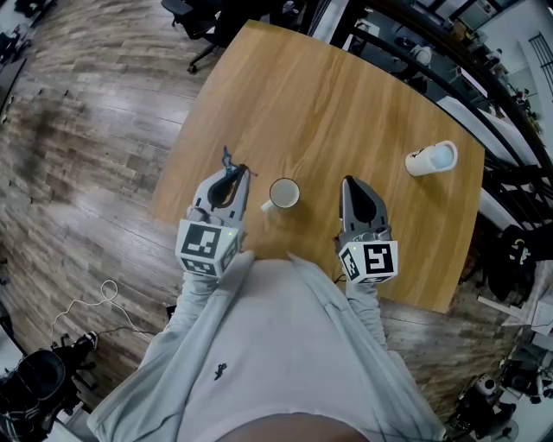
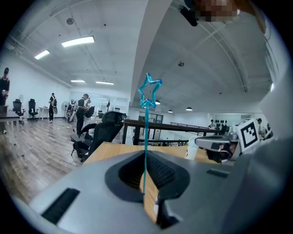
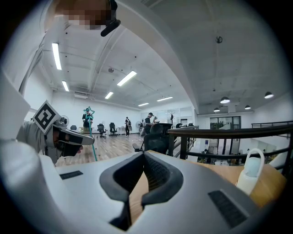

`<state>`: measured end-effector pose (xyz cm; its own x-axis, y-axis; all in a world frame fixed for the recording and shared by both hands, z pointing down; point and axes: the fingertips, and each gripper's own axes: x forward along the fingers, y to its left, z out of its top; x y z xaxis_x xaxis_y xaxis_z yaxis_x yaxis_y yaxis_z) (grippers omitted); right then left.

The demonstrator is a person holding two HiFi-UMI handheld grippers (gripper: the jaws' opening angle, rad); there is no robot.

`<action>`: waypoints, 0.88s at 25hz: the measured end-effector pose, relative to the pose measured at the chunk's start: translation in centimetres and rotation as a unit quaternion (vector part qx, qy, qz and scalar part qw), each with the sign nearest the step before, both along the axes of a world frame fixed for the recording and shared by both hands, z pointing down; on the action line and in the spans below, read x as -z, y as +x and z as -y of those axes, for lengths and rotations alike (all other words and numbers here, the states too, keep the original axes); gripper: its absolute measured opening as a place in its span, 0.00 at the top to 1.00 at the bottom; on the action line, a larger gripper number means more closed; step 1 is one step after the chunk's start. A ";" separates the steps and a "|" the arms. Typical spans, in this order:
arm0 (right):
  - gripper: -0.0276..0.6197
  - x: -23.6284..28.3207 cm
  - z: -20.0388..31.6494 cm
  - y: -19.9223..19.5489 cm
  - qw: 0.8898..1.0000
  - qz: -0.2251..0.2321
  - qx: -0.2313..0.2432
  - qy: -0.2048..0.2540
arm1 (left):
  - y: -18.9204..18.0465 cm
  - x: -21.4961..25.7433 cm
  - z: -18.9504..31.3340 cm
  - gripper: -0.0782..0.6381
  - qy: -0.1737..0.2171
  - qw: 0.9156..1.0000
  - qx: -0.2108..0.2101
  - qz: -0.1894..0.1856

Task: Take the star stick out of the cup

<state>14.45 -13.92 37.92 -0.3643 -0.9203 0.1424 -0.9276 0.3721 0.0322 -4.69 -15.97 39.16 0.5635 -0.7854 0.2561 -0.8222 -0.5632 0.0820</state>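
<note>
A thin teal stick topped with an outlined star (image 2: pixel 149 91) stands upright between the jaws of my left gripper (image 2: pixel 145 160), which is shut on its lower end. From the head view the stick (image 1: pixel 226 160) pokes out at the tip of the left gripper (image 1: pixel 234 172), left of a white cup (image 1: pixel 283 193) standing upright on the round wooden table (image 1: pixel 346 104). The stick is outside the cup. My right gripper (image 1: pixel 348 182) hovers to the right of the cup with its jaws together and nothing in them. The right gripper view shows the shut right gripper (image 3: pixel 145 157) and the star stick (image 3: pixel 88 111) off to the left.
A second white cup (image 1: pixel 431 159) lies on its side near the table's far right edge. Black office chairs (image 1: pixel 197 19) and a dark railing (image 1: pixel 449 82) stand beyond the table. A wood-plank floor (image 1: pixel 78 147) lies to the left. People stand far off in the room.
</note>
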 end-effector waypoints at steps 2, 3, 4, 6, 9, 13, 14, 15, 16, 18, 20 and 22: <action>0.93 0.0 0.0 0.1 1.000 0.000 -0.002 0.000 | 0.1 0.0 0.0 0.85 0.000 1.000 -0.001 -0.001; 0.93 0.0 -0.1 0.1 1.000 0.000 -0.003 0.000 | 0.1 -0.1 0.0 0.85 -0.001 1.000 -0.001 -0.003; 0.93 0.0 -0.1 0.2 1.000 0.000 -0.004 -0.001 | 0.1 -0.1 0.0 0.85 -0.002 1.000 -0.001 -0.005; 0.93 -0.1 -0.1 0.2 1.000 -0.001 -0.004 -0.002 | 0.0 -0.1 0.0 0.85 -0.004 1.000 0.000 -0.007; 0.93 -0.1 -0.2 0.1 1.000 0.000 -0.005 -0.003 | 0.0 -0.2 0.0 0.85 -0.005 1.000 0.000 -0.008; 0.93 -0.1 -0.4 -0.1 1.000 0.001 -0.001 -0.005 | 0.2 -0.1 -0.1 0.85 -0.011 1.000 0.002 -0.014; 0.93 -0.2 -0.4 -0.1 1.000 0.000 0.000 -0.007 | 0.2 -0.1 -0.1 0.85 -0.011 1.000 0.002 -0.014; 0.93 -0.2 -0.4 -0.1 1.000 -0.002 0.000 -0.008 | 0.2 -0.1 -0.1 0.85 -0.011 1.000 0.001 -0.013; 0.93 -0.3 -0.4 -0.1 1.000 -0.003 0.000 -0.009 | 0.2 -0.2 -0.1 0.85 -0.011 1.000 0.000 -0.013; 0.93 -0.4 -0.4 -0.2 1.000 -0.004 0.002 -0.010 | 0.3 -0.2 -0.1 0.85 -0.011 1.000 -0.001 -0.014; 0.93 -0.5 -0.5 -0.2 1.000 -0.003 0.003 -0.012 | 0.4 -0.2 0.0 0.85 -0.011 1.000 -0.001 -0.015; 0.93 -0.6 -0.5 -0.2 1.000 -0.002 0.002 -0.013 | 0.5 -0.2 0.0 0.85 -0.011 1.000 -0.002 -0.017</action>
